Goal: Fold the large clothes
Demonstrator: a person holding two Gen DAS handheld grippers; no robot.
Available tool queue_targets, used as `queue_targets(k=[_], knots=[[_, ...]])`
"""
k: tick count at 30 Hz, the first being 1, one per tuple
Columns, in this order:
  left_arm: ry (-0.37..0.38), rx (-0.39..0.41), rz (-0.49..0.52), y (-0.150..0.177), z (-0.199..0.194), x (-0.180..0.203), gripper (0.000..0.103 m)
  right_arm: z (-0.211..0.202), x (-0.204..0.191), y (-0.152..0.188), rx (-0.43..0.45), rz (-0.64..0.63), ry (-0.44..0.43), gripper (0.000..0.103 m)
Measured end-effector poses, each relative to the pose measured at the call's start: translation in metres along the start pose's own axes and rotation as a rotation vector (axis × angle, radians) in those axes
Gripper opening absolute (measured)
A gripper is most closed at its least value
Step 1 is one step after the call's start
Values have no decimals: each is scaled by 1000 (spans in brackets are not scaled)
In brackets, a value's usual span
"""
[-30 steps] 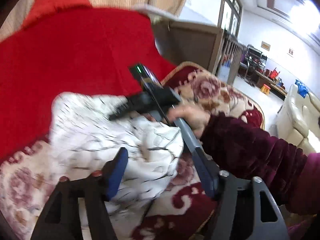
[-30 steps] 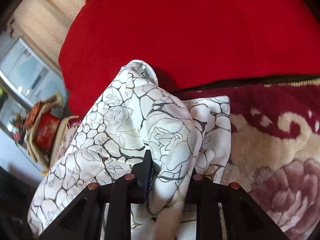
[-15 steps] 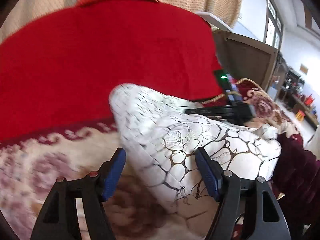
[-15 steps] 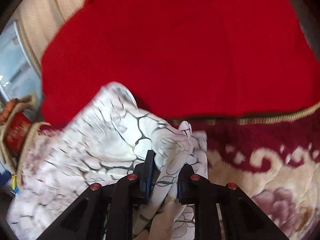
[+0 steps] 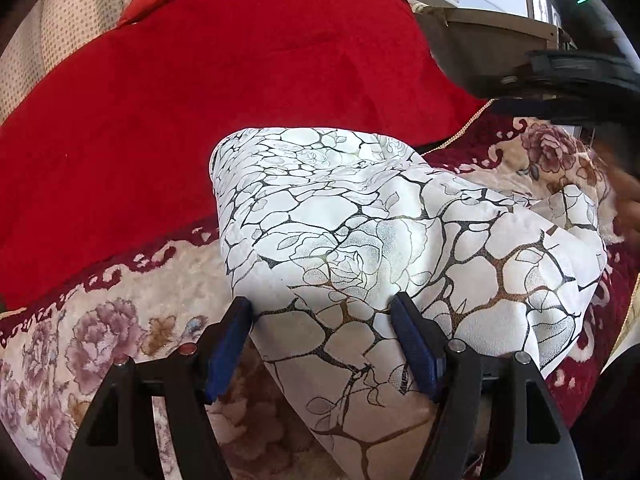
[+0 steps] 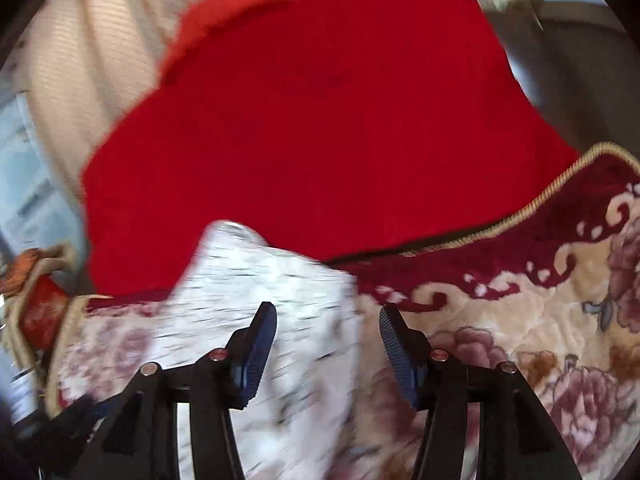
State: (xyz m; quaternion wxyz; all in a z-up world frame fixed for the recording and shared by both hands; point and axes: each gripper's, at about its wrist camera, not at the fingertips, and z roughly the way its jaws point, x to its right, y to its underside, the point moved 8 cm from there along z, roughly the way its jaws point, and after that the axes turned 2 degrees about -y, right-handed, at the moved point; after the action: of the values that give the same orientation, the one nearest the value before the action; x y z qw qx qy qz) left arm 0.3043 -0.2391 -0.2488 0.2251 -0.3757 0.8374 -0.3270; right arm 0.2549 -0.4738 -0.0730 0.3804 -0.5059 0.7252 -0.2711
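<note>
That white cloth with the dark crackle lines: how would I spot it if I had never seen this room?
Find the big red blanket at the back, then the plush floral blanket spread before it. The white garment lies bunched on that, between the open left gripper fingers. It alone is smooth and pale, with dark vein lines and outlined roses.

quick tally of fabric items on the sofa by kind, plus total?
White crackle-print garment: 1
Red blanket: 1
Floral plush cover: 1
Total: 3
</note>
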Motion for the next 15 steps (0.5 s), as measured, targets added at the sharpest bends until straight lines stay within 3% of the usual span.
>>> queue_targets(k=[3, 5, 9, 12, 15], knots=[[-3, -2, -16, 1, 2, -3, 73, -12, -40, 28, -50, -88, -43, 49], [-3, -2, -26, 3, -4, -4, 73, -1, -57, 57, -143, -91, -59, 42], [18, -27, -50, 6, 0, -4, 78, 45, -30, 118, -290, -59, 55, 42], [39, -39, -78, 8, 3, -8, 82, 50, -22, 127, -271, -32, 7, 42], [57, -51, -84, 11, 0, -11, 82, 48, -25, 129, -270, -34, 34, 42]])
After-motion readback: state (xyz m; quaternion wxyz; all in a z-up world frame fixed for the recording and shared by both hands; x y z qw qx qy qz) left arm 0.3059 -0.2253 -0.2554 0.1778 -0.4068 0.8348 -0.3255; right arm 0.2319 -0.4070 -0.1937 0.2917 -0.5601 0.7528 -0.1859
